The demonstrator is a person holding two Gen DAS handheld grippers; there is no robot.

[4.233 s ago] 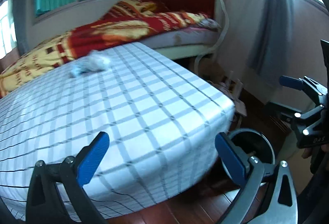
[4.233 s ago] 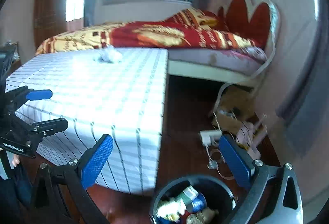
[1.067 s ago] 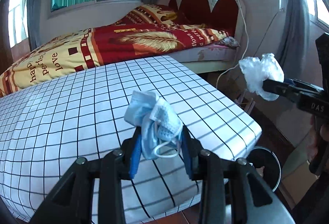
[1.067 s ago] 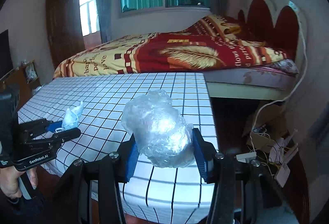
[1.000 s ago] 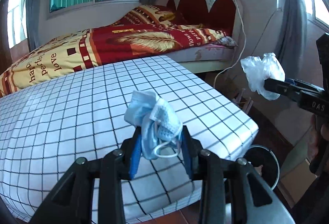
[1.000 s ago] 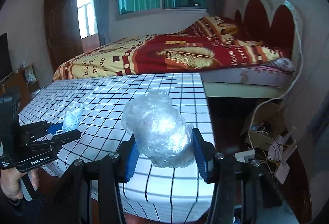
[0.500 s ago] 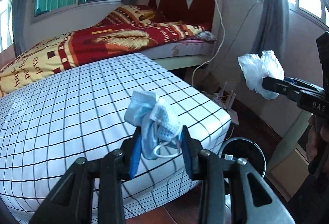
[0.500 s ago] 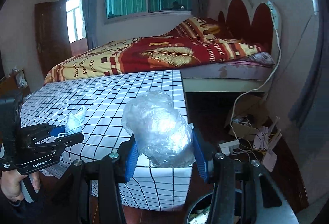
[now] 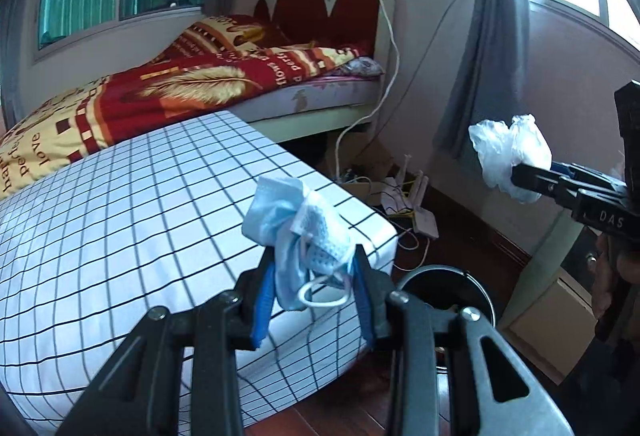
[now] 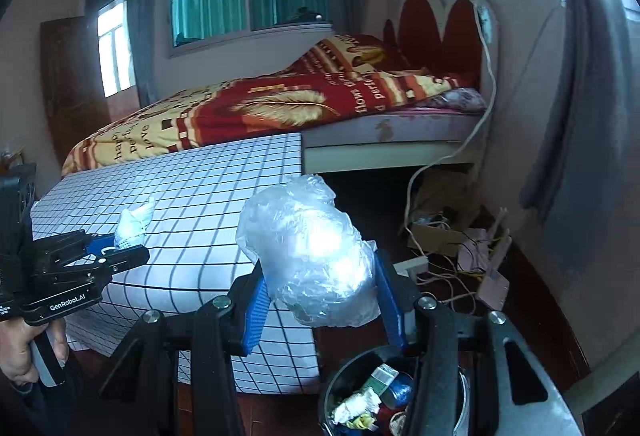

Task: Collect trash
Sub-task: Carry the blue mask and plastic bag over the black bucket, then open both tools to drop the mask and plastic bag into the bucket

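1. The left gripper [image 9: 314, 300] had its jaws partly closed and clamped on a crumpled blue face mask [image 9: 298, 232]; the blue pads pressed its lower part from both sides, and a white ear loop hung out below between them.
2. The mask bunched up above the jaws, held in the air over the near corner of the checked desk [image 9: 120, 220].
3. The right gripper [image 10: 322, 306] had its jaws set a little wider and clamped on a wad of clear plastic film [image 10: 308, 252], which bulged above and ahead of the pads.
4. In the left wrist view, the right gripper [image 9: 532, 178] appeared at the right edge with the same plastic wad [image 9: 508, 156] at its tip, held in the air off the desk.
5. In the right wrist view, the left gripper [image 10: 116, 252] showed at the left with the mask [image 10: 134, 222] in its jaws and a hand [image 10: 20, 352] on its grip.
6. A dark round trash bin [image 10: 334, 388] stood on the wooden floor just beside the desk corner, below the plastic wad, with mixed trash inside.
7. In the left wrist view the bin [image 9: 444, 276] lay just right of and below the mask.
8. A bed [image 9: 192, 88] with a red and yellow blanket stood behind the desk.
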